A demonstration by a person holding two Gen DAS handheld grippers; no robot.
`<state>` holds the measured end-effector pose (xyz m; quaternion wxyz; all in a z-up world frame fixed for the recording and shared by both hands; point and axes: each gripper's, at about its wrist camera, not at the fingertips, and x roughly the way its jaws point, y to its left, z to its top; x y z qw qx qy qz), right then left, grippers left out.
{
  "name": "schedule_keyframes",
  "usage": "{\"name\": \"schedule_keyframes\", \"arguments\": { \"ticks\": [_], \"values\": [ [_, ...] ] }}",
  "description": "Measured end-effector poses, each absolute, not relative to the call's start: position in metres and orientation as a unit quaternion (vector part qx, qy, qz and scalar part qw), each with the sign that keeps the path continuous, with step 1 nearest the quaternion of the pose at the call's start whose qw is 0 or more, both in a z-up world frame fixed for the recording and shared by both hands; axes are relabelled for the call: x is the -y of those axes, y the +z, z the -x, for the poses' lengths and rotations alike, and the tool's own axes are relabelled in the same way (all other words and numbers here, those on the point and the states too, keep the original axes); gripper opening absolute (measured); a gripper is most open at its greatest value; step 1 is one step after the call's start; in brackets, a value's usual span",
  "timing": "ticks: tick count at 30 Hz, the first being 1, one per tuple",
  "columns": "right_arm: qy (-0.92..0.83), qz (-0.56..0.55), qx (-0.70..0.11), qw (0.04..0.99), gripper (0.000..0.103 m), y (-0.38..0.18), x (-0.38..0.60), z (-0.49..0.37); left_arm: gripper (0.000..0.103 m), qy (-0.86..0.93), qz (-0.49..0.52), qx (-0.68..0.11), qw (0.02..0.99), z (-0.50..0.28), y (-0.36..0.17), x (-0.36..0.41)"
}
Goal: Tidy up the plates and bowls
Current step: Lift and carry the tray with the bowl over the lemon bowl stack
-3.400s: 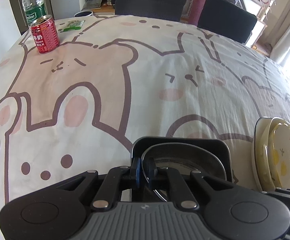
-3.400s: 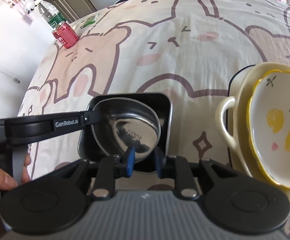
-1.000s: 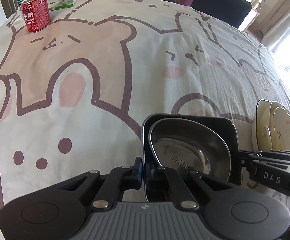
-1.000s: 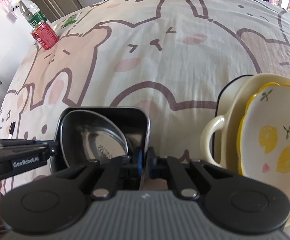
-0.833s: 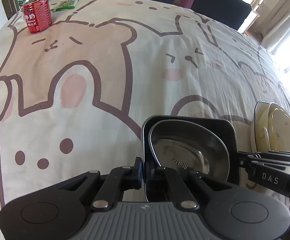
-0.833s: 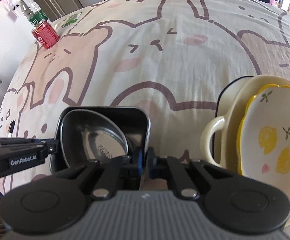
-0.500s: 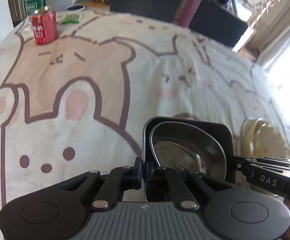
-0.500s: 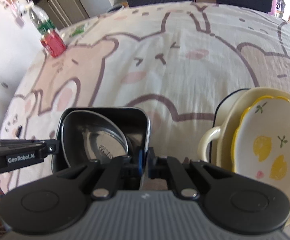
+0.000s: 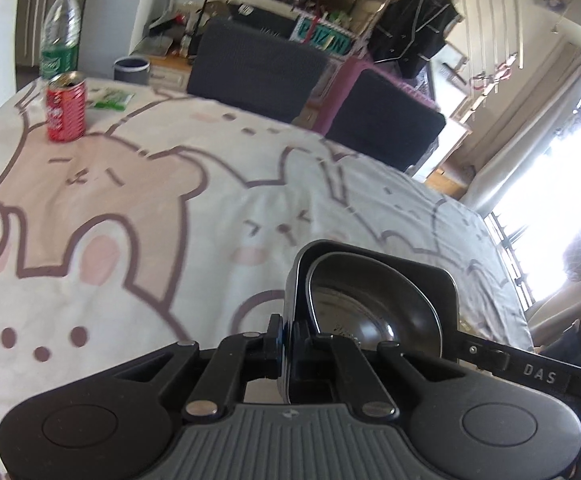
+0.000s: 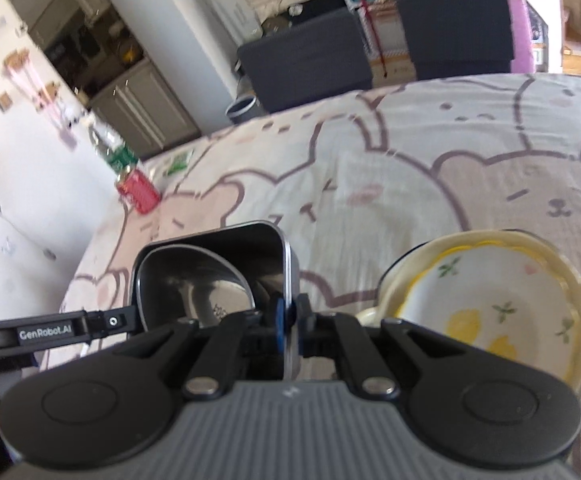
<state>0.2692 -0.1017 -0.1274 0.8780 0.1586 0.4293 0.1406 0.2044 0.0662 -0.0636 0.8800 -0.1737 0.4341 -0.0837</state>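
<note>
Both grippers tilt down over the table, each clamped on an opposite rim of the black square dish (image 9: pixel 430 280). The left gripper (image 9: pixel 288 336) pinches its left wall; the right gripper (image 10: pixel 290 320) is closed tight on its right wall. A steel bowl (image 9: pixel 370 300) sits tilted inside the dish. Just right of the right gripper rests a cream handled dish (image 10: pixel 566 280) holding a lemon-print plate (image 10: pixel 490 312), partly cut off by the gripper body. Farther off on the bunny-print cloth (image 9: pixel 170 184) stand a red can (image 9: pixel 65 107) and a water bottle (image 9: pixel 60 36), blurred in the right view.
</note>
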Motion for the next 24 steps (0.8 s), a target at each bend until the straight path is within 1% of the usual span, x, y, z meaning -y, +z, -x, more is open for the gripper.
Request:
{"name": "schedule_keyframes", "arguments": {
  "ticks": [15,24],
  "values": [
    [0.055,-0.210,-0.391,0.894,0.008,-0.109,0.222,-0.220,0.005,-0.181,0.167,-0.417,0.875,-0.208,-0.059,0.039],
    [0.021,-0.247,-0.385,0.889,0.010,-0.109,0.273,-0.200,0.005,-0.191,0.198,-0.447,0.851,-0.219,-0.078,0.072]
  ]
}}
